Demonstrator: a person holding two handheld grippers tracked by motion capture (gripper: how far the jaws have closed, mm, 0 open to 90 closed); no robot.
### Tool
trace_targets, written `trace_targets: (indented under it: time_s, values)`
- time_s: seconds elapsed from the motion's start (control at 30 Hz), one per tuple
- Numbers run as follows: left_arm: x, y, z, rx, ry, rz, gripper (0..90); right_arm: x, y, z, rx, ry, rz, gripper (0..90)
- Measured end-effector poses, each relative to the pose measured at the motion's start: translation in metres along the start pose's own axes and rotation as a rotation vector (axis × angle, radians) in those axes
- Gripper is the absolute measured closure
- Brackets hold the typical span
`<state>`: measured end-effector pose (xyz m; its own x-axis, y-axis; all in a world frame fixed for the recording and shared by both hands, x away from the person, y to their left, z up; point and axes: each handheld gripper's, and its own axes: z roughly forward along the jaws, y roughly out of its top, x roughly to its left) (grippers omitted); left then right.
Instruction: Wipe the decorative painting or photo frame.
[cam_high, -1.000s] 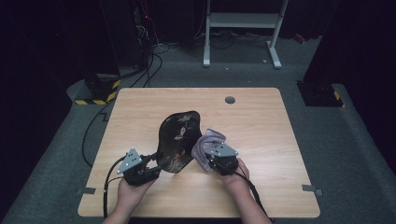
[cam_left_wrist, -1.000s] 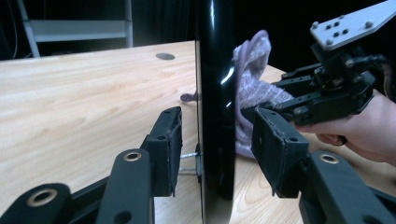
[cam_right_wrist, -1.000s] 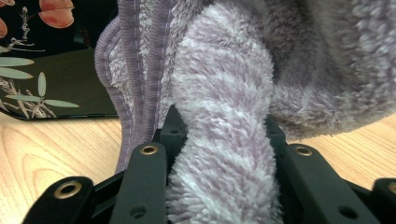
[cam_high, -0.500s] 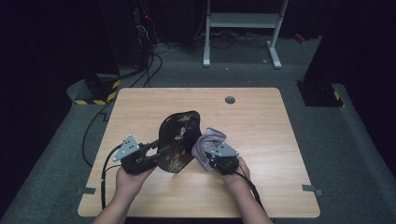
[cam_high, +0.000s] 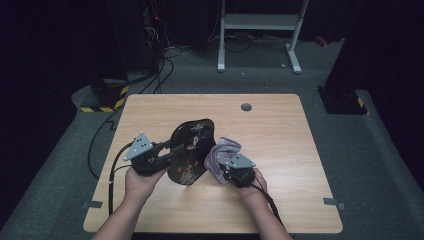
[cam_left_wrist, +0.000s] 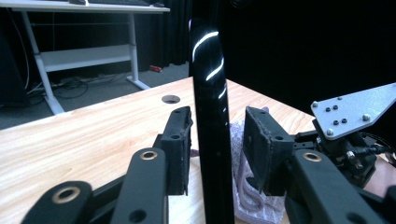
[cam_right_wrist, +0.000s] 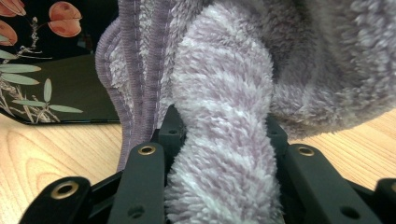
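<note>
Standing edge-on between the left gripper's (cam_left_wrist: 217, 140) closing jaws: black tray (cam_left_wrist: 212, 116).

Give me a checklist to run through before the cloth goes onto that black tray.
1. Left gripper around the tray edge: ok, the glossy edge stands between its jaws, which have just been closing.
2. Pads pressing on the tray: not ok, a gap shows on each side of the edge.
3. Right gripper holding the cloth: ok, a thick purple fold is pinched between its jaws.
4. Tray tilted up for wiping: ok, it leans on edge on the table.
5. Cloth next to the tray: ok, it sits just beside the painted face.
6. Tray steady once pushed: cannot tell.
</note>
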<state>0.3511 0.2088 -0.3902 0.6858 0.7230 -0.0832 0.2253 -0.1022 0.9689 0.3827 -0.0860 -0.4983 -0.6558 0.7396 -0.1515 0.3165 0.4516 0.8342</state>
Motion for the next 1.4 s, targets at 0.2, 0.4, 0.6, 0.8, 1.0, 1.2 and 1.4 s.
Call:
trace_targets:
  time_s: [0.2, 0.4, 0.6, 0.8, 1.0, 1.2, 1.4]
  values:
    - [-0.002, 0.001, 0.002, 0.006, 0.006, 0.005, 64.3, 0.0, 0.0, 0.0, 0.003, 0.004, -0.003, 63.3]
    - [-0.001, 0.001, 0.003, 0.013, 0.016, 0.002, 67.8, 0.001, -0.001, -0.001, 0.002, 0.009, -0.001, 63.4]
    - [0.002, 0.002, 0.002, 0.008, 0.02, -0.002, 75.4, -0.002, -0.001, 0.0, 0.002, 0.009, 0.018, 63.5]
    - [0.003, 0.001, 0.003, 0.0, 0.025, -0.025, 77.1, 0.0, 0.0, 0.001, 0.004, 0.009, 0.013, 63.5]
    - [0.002, 0.0, 0.004, -0.01, 0.034, -0.035, 77.7, 0.01, 0.012, 0.004, -0.002, 0.021, -0.013, 63.8]
    - [0.002, -0.001, 0.003, -0.016, 0.046, -0.037, 77.7, 0.037, 0.029, 0.01, -0.001, 0.04, -0.071, 64.1]
    - [0.0, -0.001, 0.003, -0.018, 0.051, -0.029, 77.7, 0.075, 0.045, -0.007, -0.067, 0.157, -0.15, 64.2]
